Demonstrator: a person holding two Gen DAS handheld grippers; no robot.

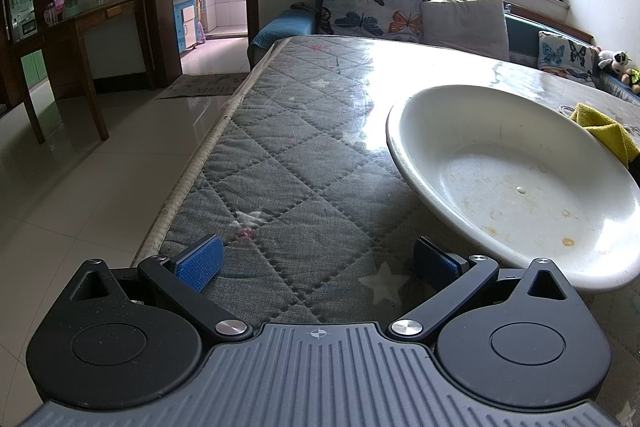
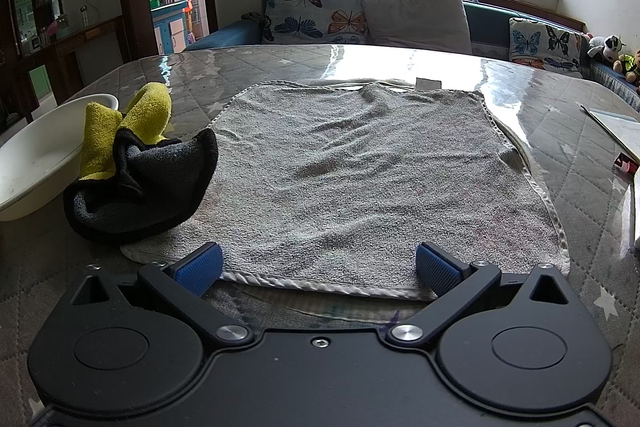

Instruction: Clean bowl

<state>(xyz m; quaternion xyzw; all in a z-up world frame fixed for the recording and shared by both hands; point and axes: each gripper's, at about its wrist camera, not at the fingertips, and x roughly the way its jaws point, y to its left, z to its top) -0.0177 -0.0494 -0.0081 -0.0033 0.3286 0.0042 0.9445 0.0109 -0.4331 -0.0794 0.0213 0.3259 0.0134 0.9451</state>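
Right now both grippers are spread wide and hold nothing. Low in the left wrist view, the left gripper (image 1: 318,263) hovers over the quilted grey table cover (image 1: 280,163), its 2 blue pads (image 1: 200,261) well apart. The white bowl (image 1: 516,183) fills the right half of that frame, resting on the table just beyond the right-hand pad, with brownish specks and smears on its inner floor. A corner of the yellow cloth (image 1: 604,125) peeks over the bowl's far rim at the right edge of the frame.

From the right wrist view, the right gripper (image 2: 318,265) sits at the near edge of a grey towel (image 2: 360,183) spread flat across the middle of the table (image 2: 580,163), jaws parted on either side of the towel's hem. At the left of this frame the same bowl (image 2: 36,163) shows partly, and a bunched yellow and dark grey cloth (image 2: 136,167) lies between bowl and towel, touching the towel's left corner.
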